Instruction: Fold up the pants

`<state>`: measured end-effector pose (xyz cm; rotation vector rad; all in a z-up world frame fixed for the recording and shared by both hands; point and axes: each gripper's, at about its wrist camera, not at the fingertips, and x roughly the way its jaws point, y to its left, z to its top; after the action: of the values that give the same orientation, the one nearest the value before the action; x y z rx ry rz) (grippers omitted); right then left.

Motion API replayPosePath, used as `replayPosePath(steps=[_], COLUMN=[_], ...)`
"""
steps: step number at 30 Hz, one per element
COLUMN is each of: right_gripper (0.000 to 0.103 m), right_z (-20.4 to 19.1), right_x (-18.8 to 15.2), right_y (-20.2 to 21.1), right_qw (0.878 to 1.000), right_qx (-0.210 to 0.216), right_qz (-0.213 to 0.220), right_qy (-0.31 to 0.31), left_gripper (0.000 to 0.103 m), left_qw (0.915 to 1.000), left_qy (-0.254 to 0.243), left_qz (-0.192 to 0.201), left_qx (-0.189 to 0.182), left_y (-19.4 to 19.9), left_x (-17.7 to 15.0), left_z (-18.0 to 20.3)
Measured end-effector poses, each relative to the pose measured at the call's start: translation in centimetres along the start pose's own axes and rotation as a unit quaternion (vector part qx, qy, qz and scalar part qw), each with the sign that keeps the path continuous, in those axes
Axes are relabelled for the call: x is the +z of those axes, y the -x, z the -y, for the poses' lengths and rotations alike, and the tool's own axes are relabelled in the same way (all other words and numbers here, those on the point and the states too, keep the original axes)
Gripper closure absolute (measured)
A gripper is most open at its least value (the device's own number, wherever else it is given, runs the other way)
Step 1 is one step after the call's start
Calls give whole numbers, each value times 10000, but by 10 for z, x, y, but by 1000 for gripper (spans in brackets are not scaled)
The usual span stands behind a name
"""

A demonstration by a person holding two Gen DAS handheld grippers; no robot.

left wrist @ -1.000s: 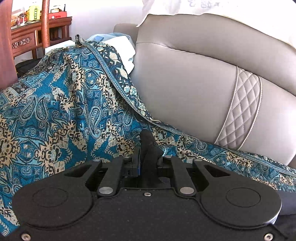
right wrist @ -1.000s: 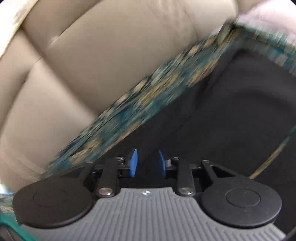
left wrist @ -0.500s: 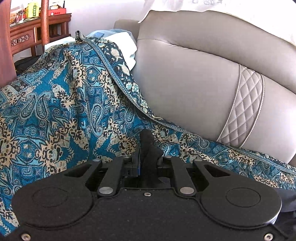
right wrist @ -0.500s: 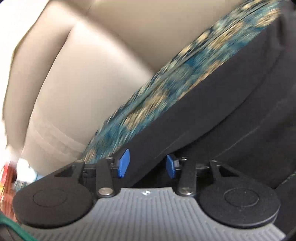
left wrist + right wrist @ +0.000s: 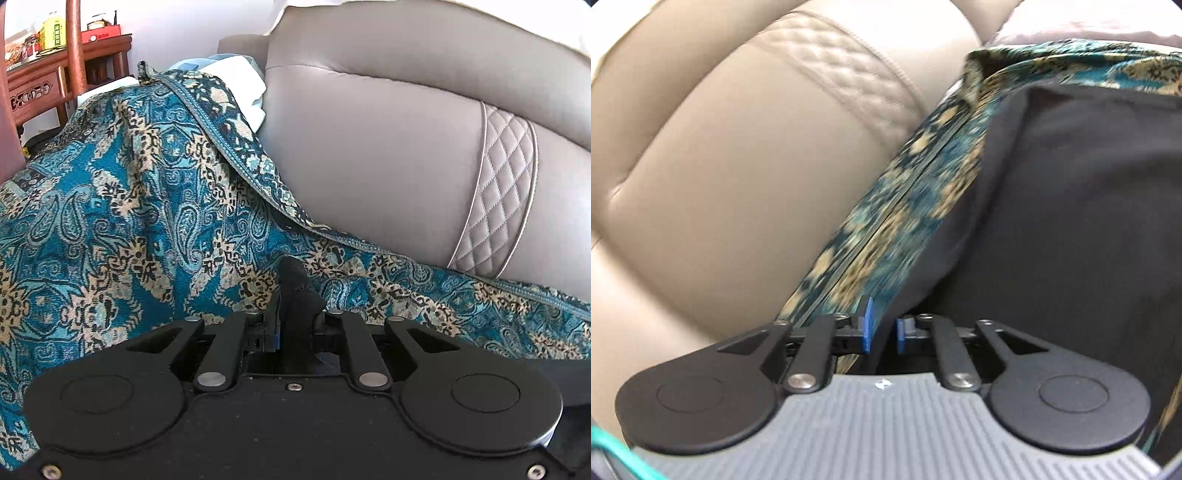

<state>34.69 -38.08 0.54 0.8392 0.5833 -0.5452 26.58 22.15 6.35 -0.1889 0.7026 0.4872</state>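
The black pants (image 5: 1071,206) lie on a blue patterned throw (image 5: 886,221) over a sofa seat. My left gripper (image 5: 295,317) is shut on a bunched tip of the black pants fabric (image 5: 295,291) that sticks up between its fingers. My right gripper (image 5: 882,328) is closed down on the edge of the black pants, with the fabric running between its blue pads (image 5: 866,325). The right wrist view is blurred by motion. The rest of the pants is hidden below the left gripper's body.
The beige leather sofa backrest (image 5: 388,147) rises just behind the throw (image 5: 129,221). White and light blue cloth (image 5: 240,81) lies at the sofa's arm. A wooden side table (image 5: 44,74) with bottles stands at the far left.
My right gripper opened wider, then closed on the pants edge while swinging across the seat. My left gripper has kept its hold and shifted only slightly.
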Motion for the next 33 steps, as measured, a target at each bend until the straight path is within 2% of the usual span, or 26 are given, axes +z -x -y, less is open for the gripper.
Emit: replayPosePath(steps=[2, 4, 6, 11, 14, 17, 19, 22, 27, 30, 33], right_gripper=[97, 98, 98, 98, 99, 99, 99, 98, 99, 99, 98], right_z=[7, 15, 17, 32, 55, 89, 110, 144, 188, 193, 189], right_x=[14, 24, 28, 26, 9, -20, -37, -54, -71, -82, -85], right_y=[-6, -5, 7, 76, 130, 191, 216, 237, 253, 263, 259], right_qw=[9999, 9999, 9997, 9951, 9894, 9783, 9736, 9756, 9747, 9711, 9668], right_qx=[-97, -21, 63, 239, 21, -258, -456, -767, -1392, -1535, -1669], right_qz=[-73, -157, -30, 485, 1079, 1730, 1905, 1674, 1407, 1361, 1281], right_qy=[1, 39, 232, 828, 971, 1106, 1176, 1199, 1034, 1220, 1452], left_gripper=[91, 91, 91, 90, 90, 90, 90, 90, 90, 90, 90], left_qw=[10000, 10000, 10000, 9998, 9992, 9984, 9979, 9982, 9996, 9987, 9991], left_qy=[-25, -28, -31, 73, 197, 160, 150, 227, 292, 452, 189], left_qz=[-14, -14, 21, 160, 307, 515, 615, 551, 45, -224, -293], left_qx=[18, 16, 1, -88, -176, -141, -127, -110, -41, 72, 242], left_y=[-3, -4, 0, 25, 50, 80, 101, 123, 129, 121, 116], left_x=[-1, -2, -2, -9, -22, -41, -55, -79, -120, -134, -148], left_z=[3, 5, 5, -9, -24, -39, -53, -77, -104, -113, -111])
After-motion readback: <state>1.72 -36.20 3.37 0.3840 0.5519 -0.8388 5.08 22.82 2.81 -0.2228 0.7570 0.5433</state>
